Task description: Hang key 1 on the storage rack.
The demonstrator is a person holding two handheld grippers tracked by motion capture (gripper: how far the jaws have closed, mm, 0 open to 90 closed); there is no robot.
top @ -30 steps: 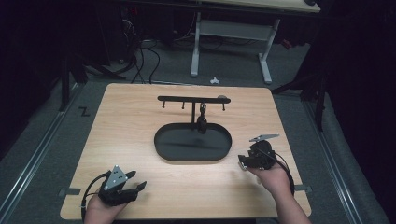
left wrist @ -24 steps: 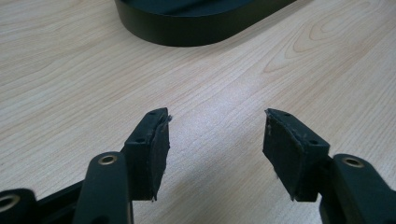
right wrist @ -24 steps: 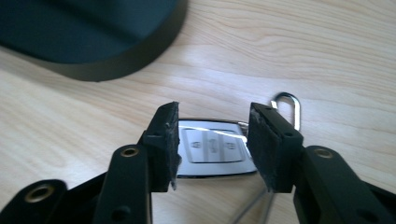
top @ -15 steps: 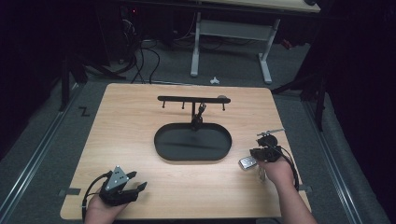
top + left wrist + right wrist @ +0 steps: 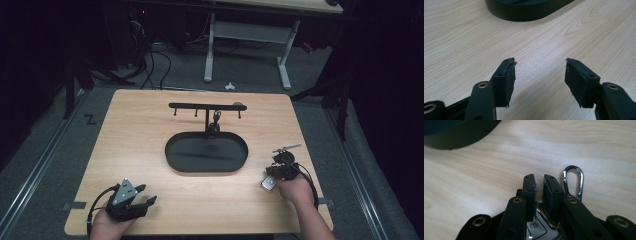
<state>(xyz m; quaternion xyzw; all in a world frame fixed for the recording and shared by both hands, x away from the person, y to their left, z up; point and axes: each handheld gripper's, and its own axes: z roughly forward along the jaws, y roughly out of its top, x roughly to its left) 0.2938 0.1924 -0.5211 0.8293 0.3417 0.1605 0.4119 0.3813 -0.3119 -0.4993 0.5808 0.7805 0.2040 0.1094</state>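
A silver key fob [image 5: 267, 183] lies low at the table's right side, its white face [image 5: 535, 227] between the bases of my right gripper's jaws. My right gripper [image 5: 272, 176] [image 5: 538, 182] has just been closing and is shut on the fob, with only a narrow slit between the pads. The fob's chrome carabiner [image 5: 574, 182] rests on the wood just right of the jaws. My left gripper [image 5: 147, 195] [image 5: 540, 72] sits at the near left, open, with bare wood between its pads.
A black oval tray [image 5: 172, 160] [image 5: 524, 12] [image 5: 454, 135] lies mid-table. Behind it stands a black hook rack [image 5: 190, 106] with a small dark item [image 5: 216, 120] hanging from one hook. The table's right edge is close to my right hand [image 5: 295, 192].
My right hand has shifted toward the near edge and lower with the fob, and its jaws have drawn together. The left gripper has not moved.
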